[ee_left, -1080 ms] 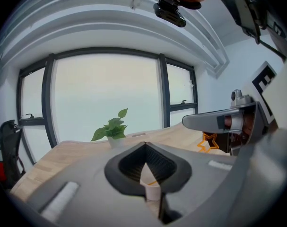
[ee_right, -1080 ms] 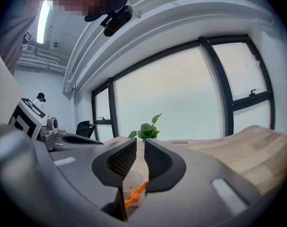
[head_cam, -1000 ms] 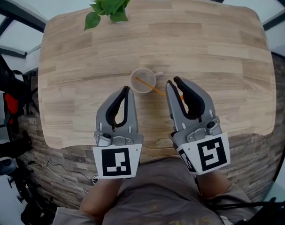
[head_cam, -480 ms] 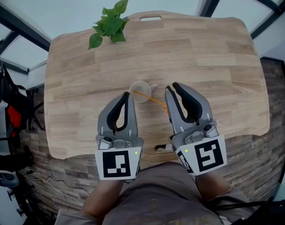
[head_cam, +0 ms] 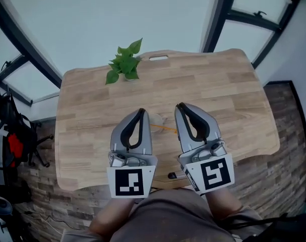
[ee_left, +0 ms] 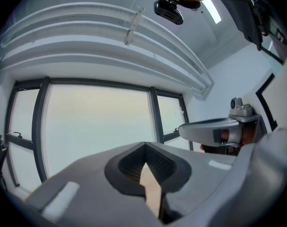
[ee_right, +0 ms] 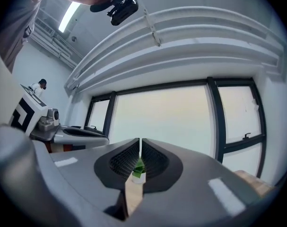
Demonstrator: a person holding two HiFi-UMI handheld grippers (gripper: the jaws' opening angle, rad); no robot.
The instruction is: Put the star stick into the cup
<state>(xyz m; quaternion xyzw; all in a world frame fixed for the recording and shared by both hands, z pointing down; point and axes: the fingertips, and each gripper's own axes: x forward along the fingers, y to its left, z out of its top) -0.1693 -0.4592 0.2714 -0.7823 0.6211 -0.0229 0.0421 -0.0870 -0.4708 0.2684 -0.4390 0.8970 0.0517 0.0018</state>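
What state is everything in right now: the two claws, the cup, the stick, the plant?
Left claw: shut, empty.
Right claw: shut, empty.
Cup: upright, partly hidden behind the left claw.
Star stick: seems to lean out of the cup, held by neither claw.
Plant: upright at the table's far edge.

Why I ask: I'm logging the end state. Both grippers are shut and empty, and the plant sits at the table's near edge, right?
Not quite. The head view shows the plant at the far edge of the table, not the near one. The left gripper and right gripper are indeed shut and empty.
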